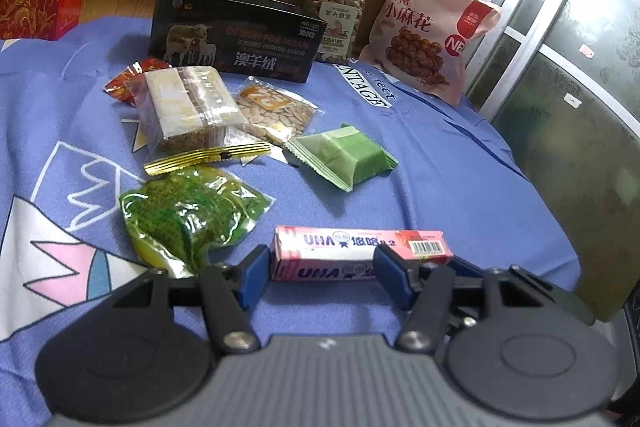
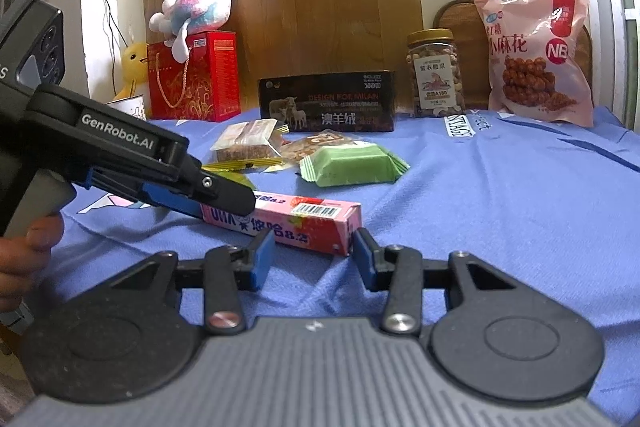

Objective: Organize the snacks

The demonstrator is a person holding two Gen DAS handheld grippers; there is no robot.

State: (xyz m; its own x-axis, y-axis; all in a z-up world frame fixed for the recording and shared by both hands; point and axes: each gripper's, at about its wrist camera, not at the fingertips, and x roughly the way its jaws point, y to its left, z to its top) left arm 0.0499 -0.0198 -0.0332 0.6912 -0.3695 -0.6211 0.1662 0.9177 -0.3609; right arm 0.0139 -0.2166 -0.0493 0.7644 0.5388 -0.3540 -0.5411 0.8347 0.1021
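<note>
**Both tongs at the pink candy box**

The left tongs (image 1: 320, 269) are partly open around one end of the pink candy box (image 1: 360, 253). In the left wrist view the right pad lies against the box and the left pad stands just beside its end, so a firm clamp is not certain. The right tongs (image 2: 314, 253) are also partly open at the other end of the same box (image 2: 304, 223); the pads flank its corner, and I cannot tell if they press it. The box lies on the blue cloth (image 2: 500, 211) of the desk, near the front edge (the other snacks are behind it).

The step in hand seems to be taking this box. Next, one pair of tongs must close firmly, then lift it toward the black box (image 1: 236, 35) at the back, perhaps.
</note>
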